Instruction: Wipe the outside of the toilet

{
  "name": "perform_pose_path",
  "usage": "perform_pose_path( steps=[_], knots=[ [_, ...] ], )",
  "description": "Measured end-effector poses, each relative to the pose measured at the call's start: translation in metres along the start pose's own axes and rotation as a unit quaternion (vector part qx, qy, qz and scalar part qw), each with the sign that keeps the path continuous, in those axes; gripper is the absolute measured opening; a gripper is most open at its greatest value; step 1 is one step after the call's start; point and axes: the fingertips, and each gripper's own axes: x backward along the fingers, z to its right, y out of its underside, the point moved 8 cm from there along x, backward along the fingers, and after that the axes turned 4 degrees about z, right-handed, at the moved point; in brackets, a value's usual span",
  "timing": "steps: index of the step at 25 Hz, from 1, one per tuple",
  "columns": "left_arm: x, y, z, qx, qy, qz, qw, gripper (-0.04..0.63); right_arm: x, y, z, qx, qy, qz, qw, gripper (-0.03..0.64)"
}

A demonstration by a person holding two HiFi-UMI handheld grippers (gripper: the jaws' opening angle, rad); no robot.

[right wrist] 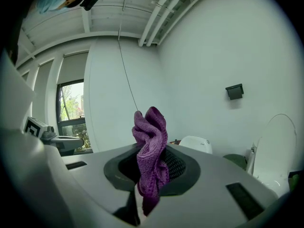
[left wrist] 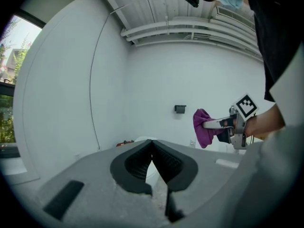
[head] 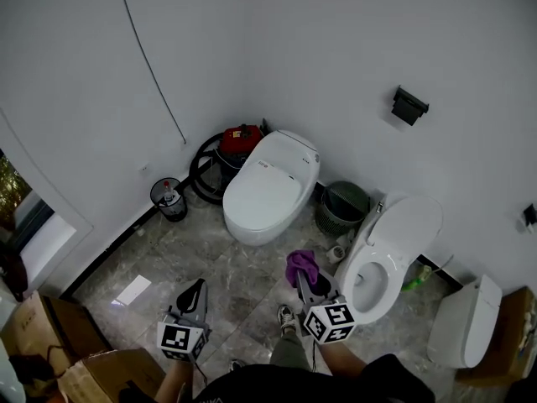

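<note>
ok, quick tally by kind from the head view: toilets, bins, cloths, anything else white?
Toilets: 2, closed-lid white toilet, open-lid white toilet
Bins: 2, dark green ribbed bin, small black bin
Cloths: 1, purple cloth
White fixture at far right, kind unclear: 1
Total: 6

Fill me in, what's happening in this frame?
A person stands in a room with two toilets, holding tongs in each hand. The right tongs are shut on a purple cloth, held in the air near the open toilet. The left tongs are shut and empty. The cloth touches neither the open toilet nor the closed toilet, so wiping is not yet under way.
</note>
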Motion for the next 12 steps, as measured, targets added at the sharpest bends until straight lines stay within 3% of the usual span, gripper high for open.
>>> perform_pose_path(
  steps=[6, 12],
  knots=[
    [0.033, -0.002, 0.006, -0.014, 0.024, 0.022, 0.9994, 0.002, 0.036, 0.002, -0.023, 0.005, 0.010, 0.010, 1.000, 0.066],
    [0.053, -0.008, 0.020, -0.008, 0.051, 0.016, 0.9985, 0.002, 0.060, 0.005, -0.039, 0.008, 0.014, 0.017, 1.000, 0.066]
  ],
)
